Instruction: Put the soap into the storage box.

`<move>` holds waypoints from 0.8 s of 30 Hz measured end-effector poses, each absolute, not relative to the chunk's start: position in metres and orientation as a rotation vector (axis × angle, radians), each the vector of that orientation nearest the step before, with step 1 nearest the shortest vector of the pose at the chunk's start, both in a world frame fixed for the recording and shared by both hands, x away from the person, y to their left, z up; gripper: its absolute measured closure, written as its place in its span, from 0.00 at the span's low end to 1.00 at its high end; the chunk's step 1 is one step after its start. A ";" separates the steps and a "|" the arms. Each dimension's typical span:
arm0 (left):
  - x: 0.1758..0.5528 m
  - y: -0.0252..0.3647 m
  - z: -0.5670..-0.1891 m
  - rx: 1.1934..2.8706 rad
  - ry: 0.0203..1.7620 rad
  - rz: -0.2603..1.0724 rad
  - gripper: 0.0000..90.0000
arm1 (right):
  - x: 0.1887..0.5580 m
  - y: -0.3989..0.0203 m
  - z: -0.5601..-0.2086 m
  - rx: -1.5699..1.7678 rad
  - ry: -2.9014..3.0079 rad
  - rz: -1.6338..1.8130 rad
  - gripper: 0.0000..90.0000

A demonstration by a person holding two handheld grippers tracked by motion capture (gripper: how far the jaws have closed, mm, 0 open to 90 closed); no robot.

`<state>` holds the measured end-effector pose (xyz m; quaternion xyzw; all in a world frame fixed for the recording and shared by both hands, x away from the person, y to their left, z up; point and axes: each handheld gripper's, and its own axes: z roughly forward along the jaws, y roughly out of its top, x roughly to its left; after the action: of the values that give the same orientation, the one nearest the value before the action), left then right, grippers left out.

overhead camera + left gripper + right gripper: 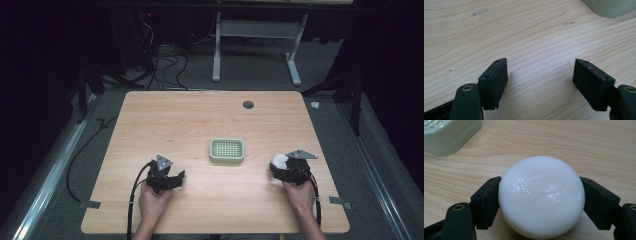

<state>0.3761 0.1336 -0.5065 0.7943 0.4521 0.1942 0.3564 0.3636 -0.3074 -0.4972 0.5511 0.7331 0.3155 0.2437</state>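
At the near left of the wooden table (150, 115), the left gripper (176, 176) rests low over the surface in the person's left hand (152, 200); its jaws stand wide apart with only bare wood between them. Near the middle of the table, a little to the right, sits a pale green soap dish (226, 150) with a grid top, well apart from both grippers. At the near right, the right gripper (278, 167), held in the right hand (300, 192), has its jaws closed against the two sides of a round white bar of soap (541, 196), which sits just above the table, right of the soap dish.
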 end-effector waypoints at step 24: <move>0.376 0.134 -0.506 2.051 1.167 0.502 0.32 | 0.363 -0.311 -0.494 1.497 2.016 0.885 0.27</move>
<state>0.3761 0.1336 -0.5065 0.7943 0.4520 0.1943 0.3564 0.3628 -0.3105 -0.4937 0.5462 0.7356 0.3230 0.2370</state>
